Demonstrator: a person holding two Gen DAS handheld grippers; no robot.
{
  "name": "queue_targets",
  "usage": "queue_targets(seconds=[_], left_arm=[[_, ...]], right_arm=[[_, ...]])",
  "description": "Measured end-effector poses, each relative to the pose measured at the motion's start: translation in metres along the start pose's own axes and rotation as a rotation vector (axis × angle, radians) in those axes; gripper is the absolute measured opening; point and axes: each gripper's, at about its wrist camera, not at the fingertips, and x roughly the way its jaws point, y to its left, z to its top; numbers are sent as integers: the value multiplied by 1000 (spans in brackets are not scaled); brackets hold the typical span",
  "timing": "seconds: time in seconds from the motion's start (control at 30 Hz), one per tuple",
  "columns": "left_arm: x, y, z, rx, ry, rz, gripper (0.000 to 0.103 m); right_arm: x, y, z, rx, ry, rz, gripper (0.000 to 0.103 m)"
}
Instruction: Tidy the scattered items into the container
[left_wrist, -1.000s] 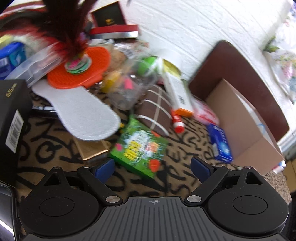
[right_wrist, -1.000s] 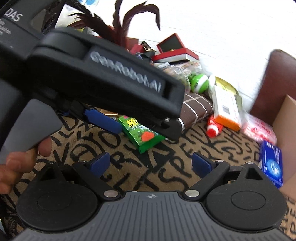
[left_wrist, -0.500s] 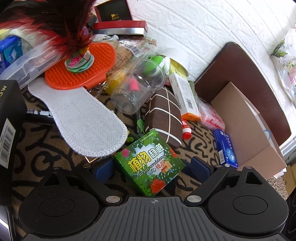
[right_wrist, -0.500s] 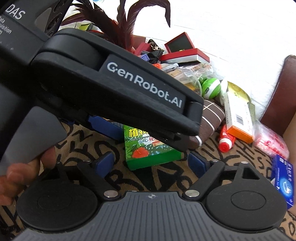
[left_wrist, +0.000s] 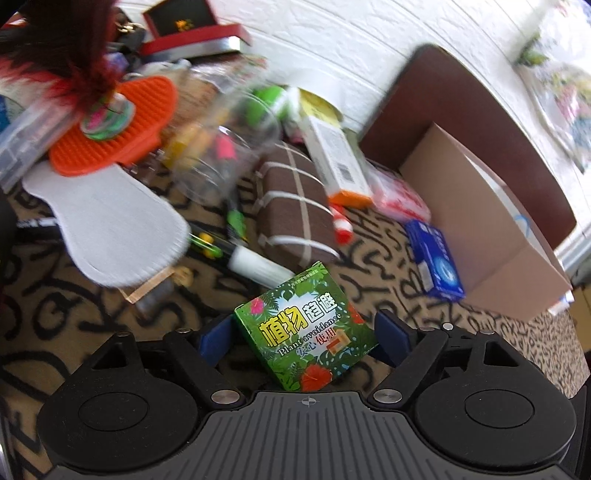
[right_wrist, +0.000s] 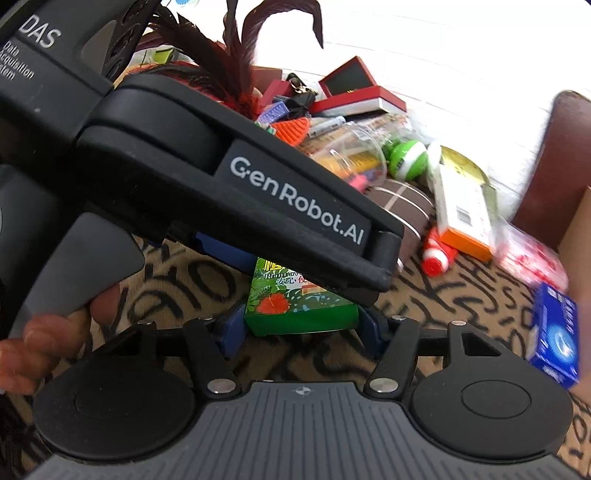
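Observation:
A green box printed with leaves and flowers (left_wrist: 306, 332) sits between the blue pads of my left gripper (left_wrist: 304, 334), tilted and lifted off the patterned cloth. The jaws stand close against its two sides. In the right wrist view the same green box (right_wrist: 299, 306) lies between the pads of my right gripper (right_wrist: 299, 326), which touch its sides, under the black body of the left gripper (right_wrist: 221, 177). An open cardboard box (left_wrist: 491, 236) stands at the right.
Scattered on the cloth: a brown checked pouch (left_wrist: 295, 206), a white insole (left_wrist: 110, 225), an orange brush (left_wrist: 114, 136), a clear cup (left_wrist: 221, 155), a white-orange carton (left_wrist: 340, 162), a blue box (left_wrist: 436, 258) beside the cardboard box, a glue stick (left_wrist: 258, 266). A brown chair back (left_wrist: 461, 110) stands behind.
My left gripper moved onto the green box, closed around it and raised it. My right gripper came forward and narrowed its jaws until the box sits between its pads too.

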Motion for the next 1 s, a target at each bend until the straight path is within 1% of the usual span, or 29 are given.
queue_targets(seconds=[0.2,0.33,0.47,0.63,0.73,0.8,0.97,1.0], left_arm=[[3,-25,-15,60,43,-29,89],[8,-37,-21,94,52,-15,90],[9,-40,-23,100,67,-19,89],[10,-43,-25,126,80,-1,88],[11,-46,-25,138,82,13,88],[11,-48,-26,145,86,22,88],[17,-53,-24,146,88,42,88],[18,-54,-24,147,89,45,88]], right_arm=[[-25,-6,-21,36,18,-30,67],[-34,-5,-28,54,21,-42,68],[-34,-7,-26,83,22,-59,71],[-30,-8,-23,99,25,-81,81],[-29,-7,-22,89,28,-87,81],[-33,-7,-30,104,31,-85,81],[-33,-9,-31,136,31,-82,83],[-35,-9,-32,147,30,-81,81]])
